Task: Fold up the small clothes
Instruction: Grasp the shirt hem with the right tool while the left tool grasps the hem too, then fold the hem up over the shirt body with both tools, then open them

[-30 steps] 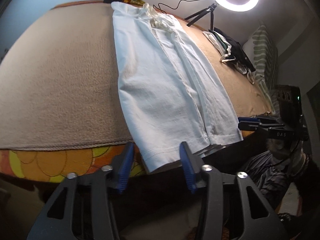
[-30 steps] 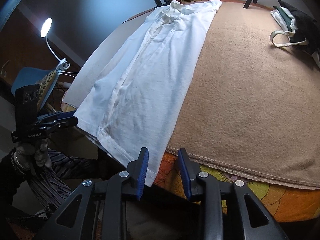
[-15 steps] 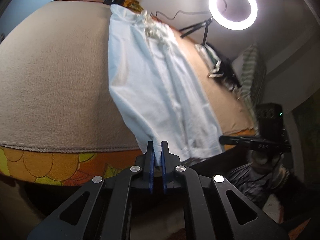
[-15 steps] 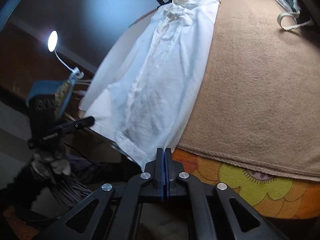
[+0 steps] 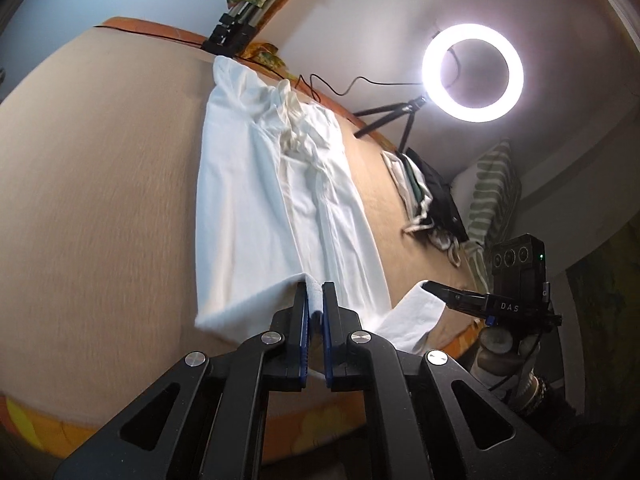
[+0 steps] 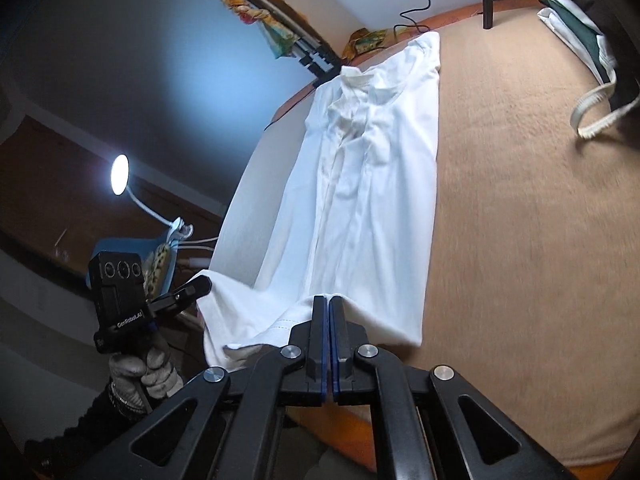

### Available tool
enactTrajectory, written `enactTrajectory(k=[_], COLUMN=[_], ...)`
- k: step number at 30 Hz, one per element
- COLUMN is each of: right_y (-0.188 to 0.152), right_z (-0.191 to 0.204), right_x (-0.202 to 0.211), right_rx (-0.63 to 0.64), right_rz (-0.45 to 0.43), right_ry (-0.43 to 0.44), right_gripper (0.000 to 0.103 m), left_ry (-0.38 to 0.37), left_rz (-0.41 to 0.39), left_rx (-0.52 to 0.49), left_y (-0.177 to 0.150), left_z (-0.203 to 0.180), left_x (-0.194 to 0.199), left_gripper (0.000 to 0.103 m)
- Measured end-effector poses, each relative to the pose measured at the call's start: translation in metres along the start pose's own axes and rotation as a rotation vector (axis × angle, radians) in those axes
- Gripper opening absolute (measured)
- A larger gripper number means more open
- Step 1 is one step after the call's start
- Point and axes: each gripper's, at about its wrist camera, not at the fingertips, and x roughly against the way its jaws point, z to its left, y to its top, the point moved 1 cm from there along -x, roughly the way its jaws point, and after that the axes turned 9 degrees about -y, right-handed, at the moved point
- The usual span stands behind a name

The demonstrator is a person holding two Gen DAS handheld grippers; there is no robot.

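Note:
A white shirt (image 5: pixel 280 200) lies lengthwise on a tan blanket (image 5: pixel 100 200), collar at the far end. My left gripper (image 5: pixel 314 300) is shut on the hem's left corner, lifted off the blanket. My right gripper (image 6: pixel 329 308) is shut on the hem's other corner of the white shirt (image 6: pixel 360 200). Each gripper shows in the other's view: the right gripper (image 5: pixel 430 286) pinching cloth at the right, the left gripper (image 6: pixel 202 282) pinching cloth at the left, held by a gloved hand (image 6: pixel 144 372). The hem hangs slack between the two.
A lit ring light (image 5: pixel 472 72) on a tripod stands at the far edge. A pile of dark and white clothes (image 5: pixel 428 196) and a striped pillow (image 5: pixel 492 188) lie to the right. A clamp lamp (image 6: pixel 120 170) glows at the left. The tan blanket (image 6: pixel 520 200) spreads wide on both sides.
Both grippers shut on the shirt's hem corners at the bed edge, then lifted them and carried them forward over the blanket, toward the collar.

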Motion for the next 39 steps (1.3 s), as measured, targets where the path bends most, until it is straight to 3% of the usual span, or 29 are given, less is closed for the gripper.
enactTrajectory(k=[8,14,17,20,22,25,32,39], right_y=[0.050,0.072,0.077,0.080,0.079,0.076,0.069,0.074], right_z=[-0.022,-0.044,-0.051,-0.062,-0.065,-0.061,-0.037,-0.019], right_x=[-0.026,-0.046,-0.047,-0.038,-0.028,-0.019,-0.033,-0.048], right_rx=[-0.077,-0.142,-0.153,-0.182,-0.167,-0.099,0.065,0.164], right_rz=[0.000,0.031,0.039,0.033,-0.004,-0.042,-0.044,-0.050], right_ry=[-0.052,-0.055,-0.069,-0.050,-0.069,-0.115,-0.191,-0.262], right_gripper=[0.000,0.000,0.006,0.030,0.030,0.030,0.029,0.029], left_ry=[0.094,0.111,0.137,0.110,0.113,0.136,0.231,0.277], left_rz=[0.003,0.021,0.033,-0.014,-0.048,-0.042,0.139,0.133], left_rx=[-0.001,0.063,0.084,0.088,0.031,-0.090,-0.304,-0.291], left_y=[0.045,0.057,0.063,0.070,0.074,0.073,0.045,0.053], left_z=[0.033,0.057,0.061,0.060,0.052,0.042,0.036,0.042], left_x=[-0.037,-0.053,-0.050,-0.033,-0.020,-0.013,-0.050,-0.073], left_gripper=[0.004,0.004,0.011,0.016,0.022,0.023,0.023,0.023])
